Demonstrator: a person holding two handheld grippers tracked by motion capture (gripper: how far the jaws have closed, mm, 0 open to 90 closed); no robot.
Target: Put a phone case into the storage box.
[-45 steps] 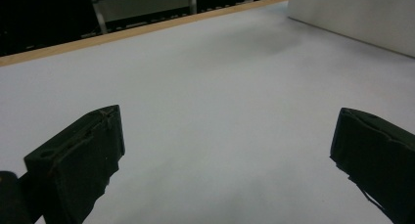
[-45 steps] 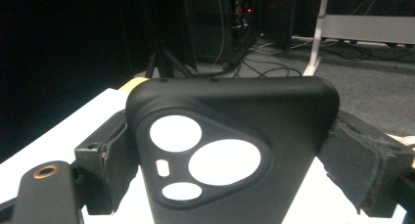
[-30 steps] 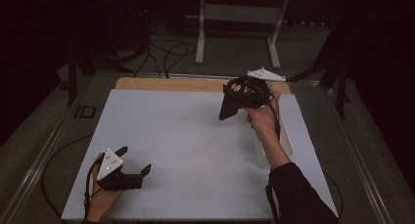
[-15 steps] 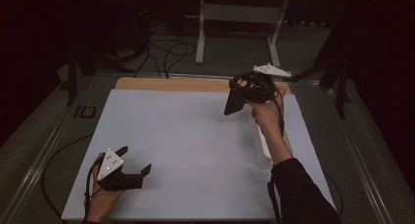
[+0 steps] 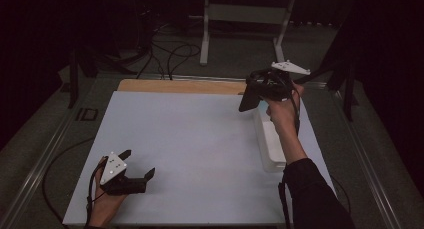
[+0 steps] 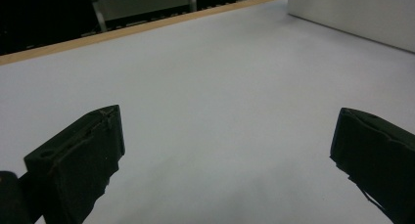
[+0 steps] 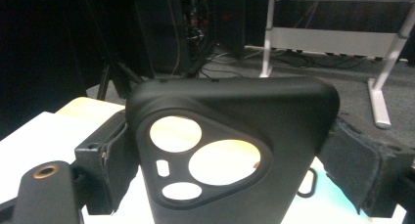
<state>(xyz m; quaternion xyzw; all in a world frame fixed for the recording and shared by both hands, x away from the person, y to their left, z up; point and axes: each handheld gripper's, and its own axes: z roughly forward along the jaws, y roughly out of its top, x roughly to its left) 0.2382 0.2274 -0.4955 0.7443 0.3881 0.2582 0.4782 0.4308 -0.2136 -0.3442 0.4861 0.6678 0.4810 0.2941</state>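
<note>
Holding a black plastic phone case with a triangular camera cutout (image 7: 230, 155) is what we see our right gripper (image 5: 265, 86) doing: in the right gripper view its two black jaws press against the case's left and right edges, so it is clamped on the case. The case stands upright there, cutout side facing the camera, and its lower end is cut off by the bottom of the frame. Through the holes we make out pale surfaces behind, too blurred to name. From the high view the case (image 5: 248, 99) is a dark sliver hanging off the gripper, raised above the far right part of the white table top (image 5: 200, 149), over the far end of a long white rectangular tray (image 5: 270, 144). Our right forearm and hand cover much of that tray, so we cannot tell what lies inside it. Our left gripper (image 5: 137, 165) rests low at the near left corner of the table, jaws spread wide apart with nothing between them; the left gripper view confirms bare white surface between the two jaw pads (image 6: 78, 155). A wooden strip (image 5: 180, 86) runs along the table's far edge. Beyond it the room is dark; we make out a pale metal stand (image 5: 245, 14) and loose cables (image 5: 170, 51) on the floor, little else.
</note>
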